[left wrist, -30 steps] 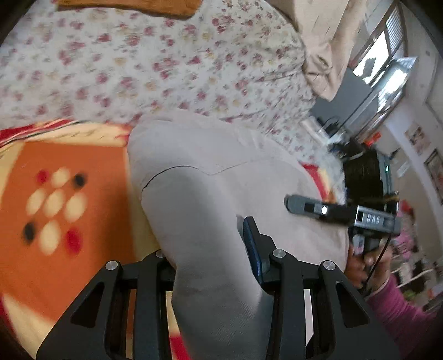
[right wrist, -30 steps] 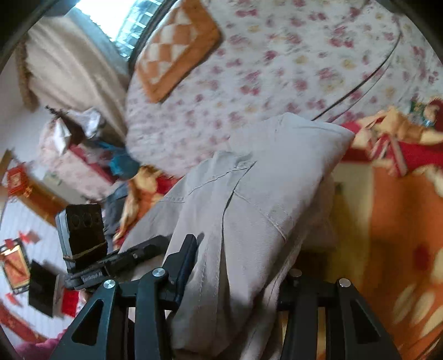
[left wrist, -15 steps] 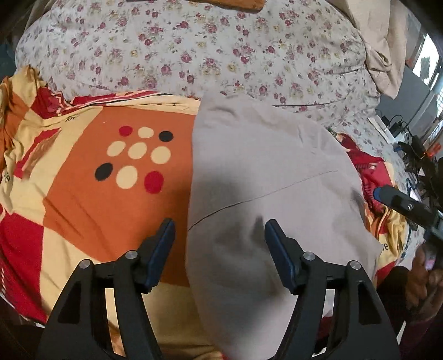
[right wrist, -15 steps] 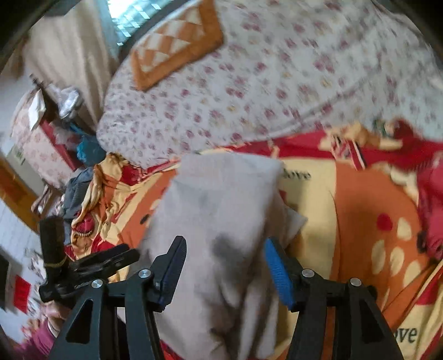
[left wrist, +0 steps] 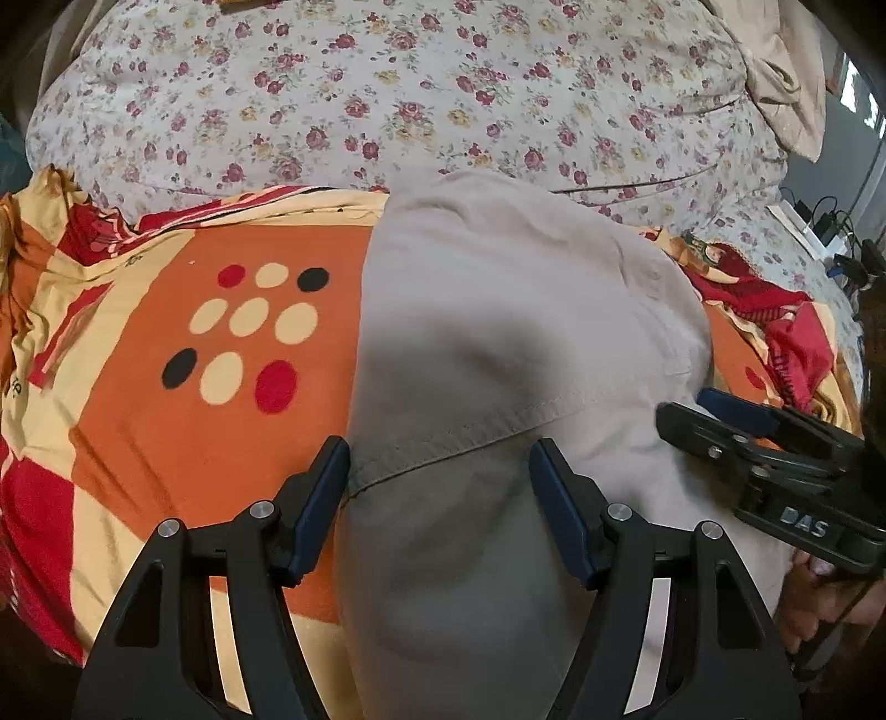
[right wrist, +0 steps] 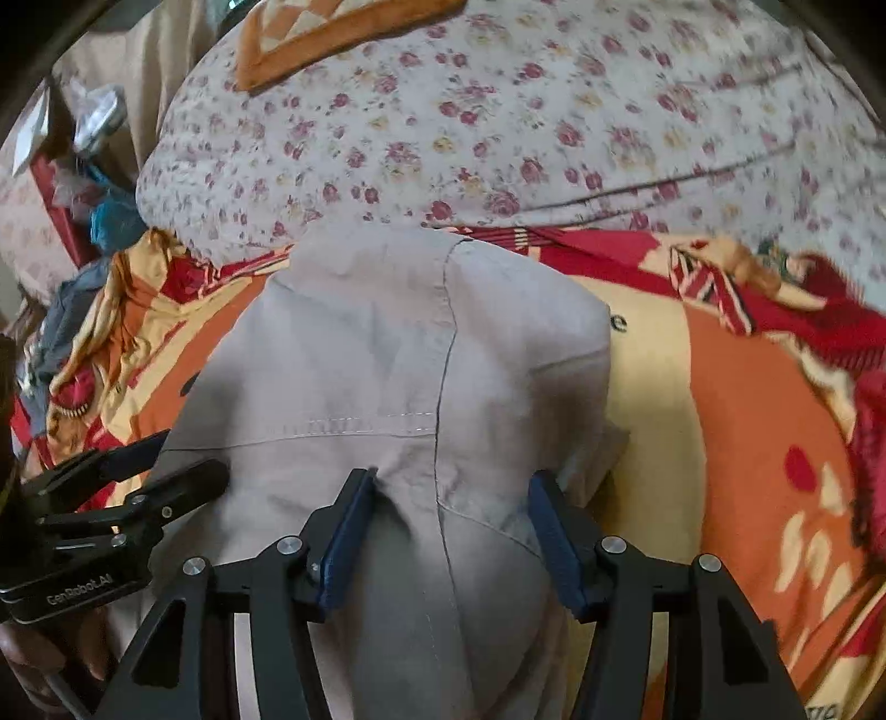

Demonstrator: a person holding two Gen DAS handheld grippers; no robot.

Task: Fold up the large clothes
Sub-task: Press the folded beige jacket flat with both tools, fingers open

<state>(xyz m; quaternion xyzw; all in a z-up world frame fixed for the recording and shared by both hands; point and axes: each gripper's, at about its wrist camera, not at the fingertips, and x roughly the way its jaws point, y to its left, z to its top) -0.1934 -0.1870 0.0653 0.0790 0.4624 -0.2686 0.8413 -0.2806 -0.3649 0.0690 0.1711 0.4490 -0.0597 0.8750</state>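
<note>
A folded beige garment (left wrist: 498, 343) lies on an orange, red and cream patterned blanket (left wrist: 166, 387); it also shows in the right wrist view (right wrist: 398, 376). My left gripper (left wrist: 440, 471) is open, its jaws standing on either side of the garment's near left edge, just above the cloth. My right gripper (right wrist: 451, 498) is open over the garment's near right part, with fabric lying between its jaws. Each gripper shows in the other's view: the right one (left wrist: 714, 410) and the left one (right wrist: 166, 465).
A floral quilt (left wrist: 387, 94) is heaped behind the blanket. An orange checked cushion (right wrist: 332, 27) lies on top of it. Clutter and clothes sit at the bed's left side (right wrist: 83, 232). Cables and chargers lie at the right (left wrist: 819, 221).
Both grippers opened and let go of the garment, which now lies flat on the blanket. Both have drawn back slightly toward its near edge.
</note>
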